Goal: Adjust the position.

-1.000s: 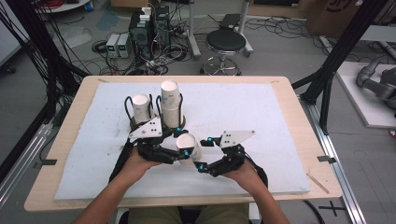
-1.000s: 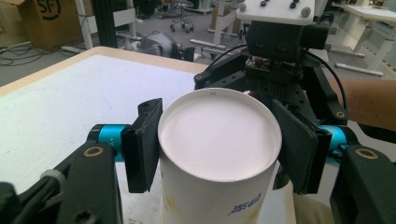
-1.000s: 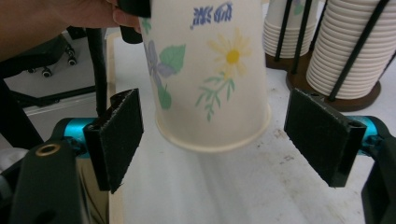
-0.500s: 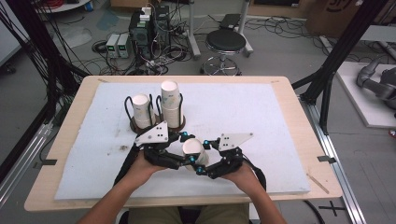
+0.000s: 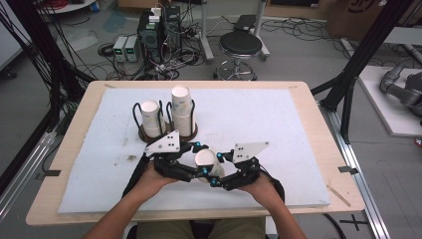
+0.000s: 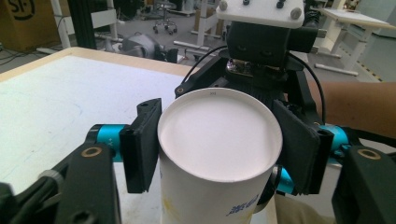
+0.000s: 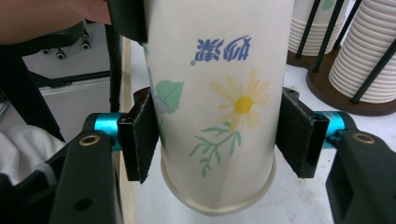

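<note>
High view: an inverted paper cup [image 5: 205, 160] sits between the two grippers, near the front middle of the white surface [image 5: 278, 124]. Left gripper [image 5: 195, 160] and right gripper [image 5: 218, 168] meet at it from either side, with a hand behind each. Behind them stands a wooden cup holder [image 5: 168, 133] with black rods, carrying two stacks of cups [image 5: 182, 110].

Left gripper view: the cup's flat white bottom [image 6: 219, 135] faces the camera, upside down. The left gripper's [image 6: 219, 149] jaws have just been opening; the left pad sits right at the cup wall and the right pad close beside it, and contact can't be confirmed. The right gripper's body rises right behind the cup.

Right gripper view: the cup's flower print and blue lettering [image 7: 222, 93] are upside down, rim at the bottom. The right gripper's [image 7: 217, 137] jaws have just been closing on the cup; both pads press its sides, clamped. The stacks in the holder [image 7: 341, 93] stand at upper right.
</note>
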### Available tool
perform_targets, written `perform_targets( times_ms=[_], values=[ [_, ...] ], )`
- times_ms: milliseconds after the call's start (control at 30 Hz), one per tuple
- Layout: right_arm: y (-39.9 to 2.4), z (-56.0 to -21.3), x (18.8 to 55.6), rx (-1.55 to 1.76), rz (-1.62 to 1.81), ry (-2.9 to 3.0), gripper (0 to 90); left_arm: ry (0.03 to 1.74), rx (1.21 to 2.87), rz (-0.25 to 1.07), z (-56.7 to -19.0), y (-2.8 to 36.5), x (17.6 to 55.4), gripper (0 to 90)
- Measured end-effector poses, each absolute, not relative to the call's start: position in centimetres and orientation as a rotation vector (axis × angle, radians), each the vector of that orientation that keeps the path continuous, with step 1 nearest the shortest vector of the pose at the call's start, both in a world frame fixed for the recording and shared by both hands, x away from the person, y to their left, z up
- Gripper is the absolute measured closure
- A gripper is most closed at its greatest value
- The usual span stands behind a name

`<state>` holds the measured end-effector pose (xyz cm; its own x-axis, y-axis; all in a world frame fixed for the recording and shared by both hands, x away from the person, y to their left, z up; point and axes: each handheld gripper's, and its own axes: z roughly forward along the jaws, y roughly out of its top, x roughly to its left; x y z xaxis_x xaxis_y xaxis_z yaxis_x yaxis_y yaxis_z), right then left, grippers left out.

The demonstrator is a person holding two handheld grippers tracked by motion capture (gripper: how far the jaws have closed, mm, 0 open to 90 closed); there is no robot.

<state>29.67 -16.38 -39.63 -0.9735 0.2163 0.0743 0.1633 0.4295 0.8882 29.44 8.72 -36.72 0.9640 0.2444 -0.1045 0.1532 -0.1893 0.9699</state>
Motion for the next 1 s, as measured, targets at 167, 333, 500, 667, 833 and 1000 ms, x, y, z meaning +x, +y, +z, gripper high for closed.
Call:
perform_targets(
  times_ms=[167,333,500,667,833,1000],
  values=[
    [-16.4,-39.5,29.8,0.348,1.591,2.638,37.5,0.313,1.778,0.060,-36.6,8.8,29.6,13.2],
    [-16.6,-39.2,30.0,0.336,1.516,2.674,37.5,0.286,1.805,0.036,-36.4,9.3,29.8,13.2],
    [-16.7,-38.4,30.3,0.286,1.385,2.730,37.4,0.276,1.829,0.037,-36.4,9.4,29.8,13.2],
    [-16.4,-37.3,30.6,0.225,1.260,2.792,37.4,0.267,1.852,0.028,-36.5,9.5,29.9,13.6],
    [-15.9,-36.3,30.8,0.169,1.152,2.849,37.4,0.253,1.879,-0.002,-36.7,9.4,29.9,13.8],
    [-15.5,-35.7,31.0,0.122,1.072,2.907,37.4,0.232,1.915,-0.020,-36.6,9.3,29.9,13.8]
  ],
)
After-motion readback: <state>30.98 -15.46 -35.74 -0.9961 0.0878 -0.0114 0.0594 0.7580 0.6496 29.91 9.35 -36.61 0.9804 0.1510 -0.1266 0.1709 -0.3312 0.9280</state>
